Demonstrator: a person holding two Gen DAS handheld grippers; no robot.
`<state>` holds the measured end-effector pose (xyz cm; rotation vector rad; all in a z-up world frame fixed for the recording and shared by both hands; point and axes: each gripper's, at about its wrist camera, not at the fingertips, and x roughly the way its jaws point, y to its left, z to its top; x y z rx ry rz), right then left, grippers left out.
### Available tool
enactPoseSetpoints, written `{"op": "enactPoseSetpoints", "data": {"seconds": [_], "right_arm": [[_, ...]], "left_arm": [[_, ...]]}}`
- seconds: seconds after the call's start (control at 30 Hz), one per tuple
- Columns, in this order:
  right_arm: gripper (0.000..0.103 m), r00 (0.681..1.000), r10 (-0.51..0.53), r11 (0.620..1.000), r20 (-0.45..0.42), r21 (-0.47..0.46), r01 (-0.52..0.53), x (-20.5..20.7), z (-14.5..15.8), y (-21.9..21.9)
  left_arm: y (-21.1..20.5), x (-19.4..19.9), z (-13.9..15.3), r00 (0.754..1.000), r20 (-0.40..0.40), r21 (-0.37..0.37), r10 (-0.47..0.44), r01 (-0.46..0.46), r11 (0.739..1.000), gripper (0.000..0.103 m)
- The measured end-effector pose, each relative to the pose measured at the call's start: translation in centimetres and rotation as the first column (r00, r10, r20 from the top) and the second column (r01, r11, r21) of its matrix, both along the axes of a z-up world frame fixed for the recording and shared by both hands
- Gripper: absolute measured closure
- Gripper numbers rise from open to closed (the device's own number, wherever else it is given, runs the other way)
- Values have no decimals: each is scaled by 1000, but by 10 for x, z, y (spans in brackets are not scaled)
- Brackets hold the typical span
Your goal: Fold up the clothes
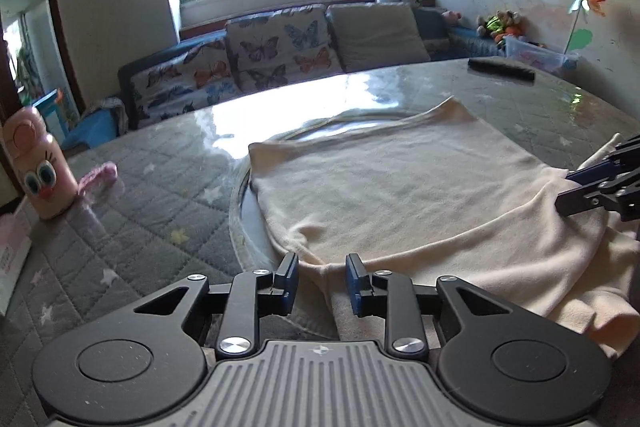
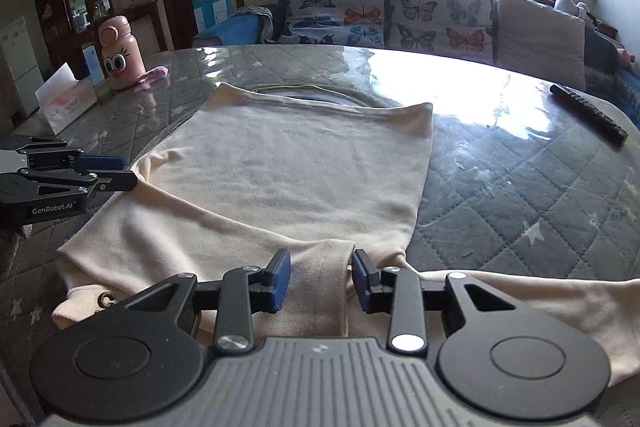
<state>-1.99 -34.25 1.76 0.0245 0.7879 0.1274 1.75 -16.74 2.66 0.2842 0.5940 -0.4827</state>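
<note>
Cream garment: soft knit with a fleecy nap, lying spread on the counter, its main panel smoothed into a rough rectangle and its near end bunching in loose folds. A narrower strip, probably a sleeve, is running toward the right wrist camera.

Counter: covered with grey quilted cloth in diamond stitching with pale star motifs, under a glossy clear sheet that is reflecting the window glare. A round rim is showing beneath the garment's far edge.

Right gripper: black linkage arms with blue-padded fingers, standing apart with the narrow strip lying between them; the pads are not pressing the cloth. In the left wrist view it is entering from the right edge, side-on, over the garment's raised fold.

Left gripper: same build, fingers spread, hovering at the garment's near rounded edge with nothing held. In the right wrist view it is appearing at the left edge beside the garment's side seam.

Pink bottle: smooth cylinder with a cartoon face, standing upright at the counter's far left, a small pink fuzzy item just beside it.

Tissue box: seen whole only in the right wrist view, near the bottle.

Black remote: long, slim, matte, lying well apart from the garment.

Pinwheel: visible in the left wrist view only, against the wall.

Butterfly-print cushions: lining a sofa under the window.
</note>
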Motion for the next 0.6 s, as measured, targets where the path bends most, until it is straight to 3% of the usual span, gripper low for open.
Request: {"op": "enactPoseSetpoints", "data": {"seconds": [0.4,0.47,0.6], "right_arm": [[60,1000,3,1000,-14,20,-3,0,-2,-7],[56,1000,1,1000,-11,21,-1,-2,0,-8],[50,1000,-15,999,1,32,15,-7,4,-13]], "left_arm": [[-11,7,-10,996,-36,54,-78,80,995,74],[-11,9,-12,996,-42,56,-77,80,995,85],[-7,8,-8,997,-38,25,-71,72,997,91]]}}
